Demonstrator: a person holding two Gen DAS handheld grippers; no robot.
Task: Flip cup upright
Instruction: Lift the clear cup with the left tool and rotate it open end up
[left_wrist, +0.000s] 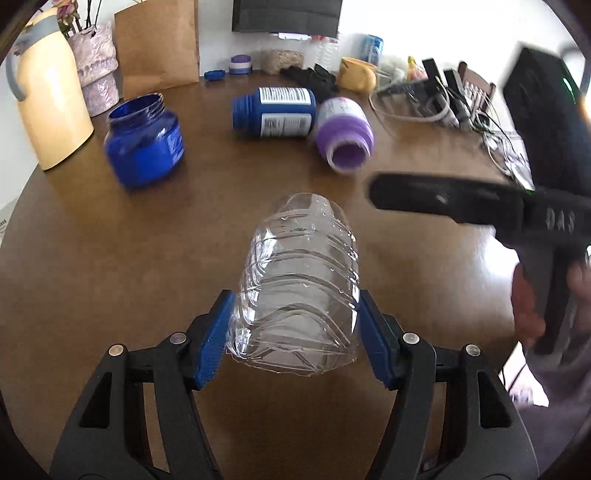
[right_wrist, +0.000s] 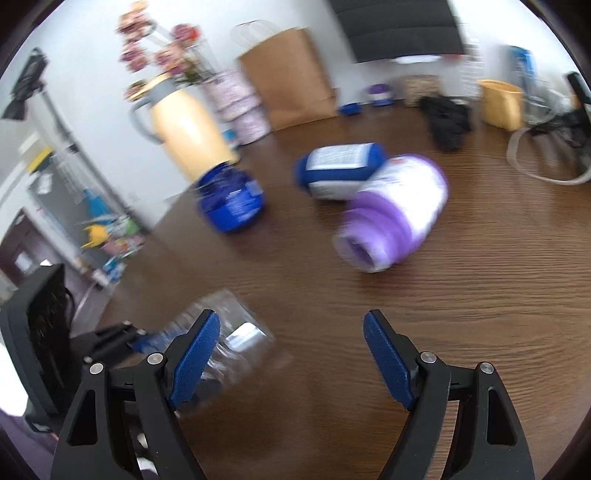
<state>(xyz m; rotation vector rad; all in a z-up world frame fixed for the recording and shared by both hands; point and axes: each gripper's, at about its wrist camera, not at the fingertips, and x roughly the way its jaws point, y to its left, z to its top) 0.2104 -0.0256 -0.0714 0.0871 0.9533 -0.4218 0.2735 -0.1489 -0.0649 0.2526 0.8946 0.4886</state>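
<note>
A clear ribbed plastic cup, cut from a bottle, lies on its side between the blue pads of my left gripper, which is shut on it near its cut open rim; its closed base points away from me. The cup also shows blurred in the right wrist view, at lower left behind the left pad. My right gripper is open and empty above the brown table. Seen from the left wrist view, the right gripper is a blurred black shape at right.
A blue jar stands open at left. A blue-and-white bottle and a purple bottle lie on their sides beyond the cup. A cream jug, vase, paper bag and cables line the far edge.
</note>
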